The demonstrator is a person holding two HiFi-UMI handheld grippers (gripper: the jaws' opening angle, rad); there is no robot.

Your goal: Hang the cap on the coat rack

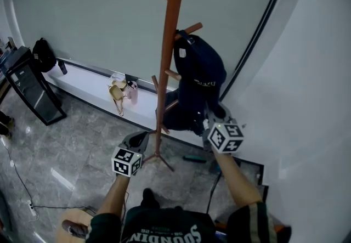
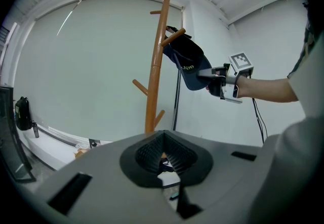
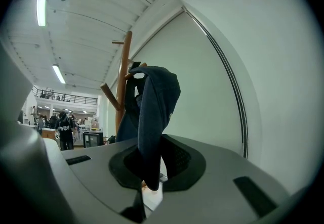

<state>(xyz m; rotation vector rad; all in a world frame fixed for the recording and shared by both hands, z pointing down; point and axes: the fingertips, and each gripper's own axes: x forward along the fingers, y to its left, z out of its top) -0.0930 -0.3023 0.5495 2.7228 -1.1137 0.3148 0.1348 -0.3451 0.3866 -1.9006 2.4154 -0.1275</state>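
Note:
The wooden coat rack point(image 1: 169, 44) stands in front of me by the glass wall; the left gripper view shows it too point(image 2: 154, 66). A navy cap point(image 1: 198, 69) hangs by its back from an upper peg point(image 1: 190, 29). My right gripper point(image 1: 213, 120) is shut on the cap's lower edge; in the right gripper view the dark fabric point(image 3: 154, 112) runs down between the jaws point(image 3: 152, 170). From the left gripper view the cap point(image 2: 186, 61) and the right gripper point(image 2: 216, 80) show beside the pole. My left gripper point(image 1: 137, 139) hangs lower, left of the pole, shut and empty point(image 2: 163, 161).
A black cabinet point(image 1: 27, 85) and a black bag point(image 1: 44, 55) stand at the far left. A white ledge point(image 1: 90, 84) along the wall carries small beige and pink items point(image 1: 122, 94). Cables and a power strip point(image 1: 30, 206) lie on the grey floor. The rack's feet point(image 1: 159, 158) spread near my left gripper.

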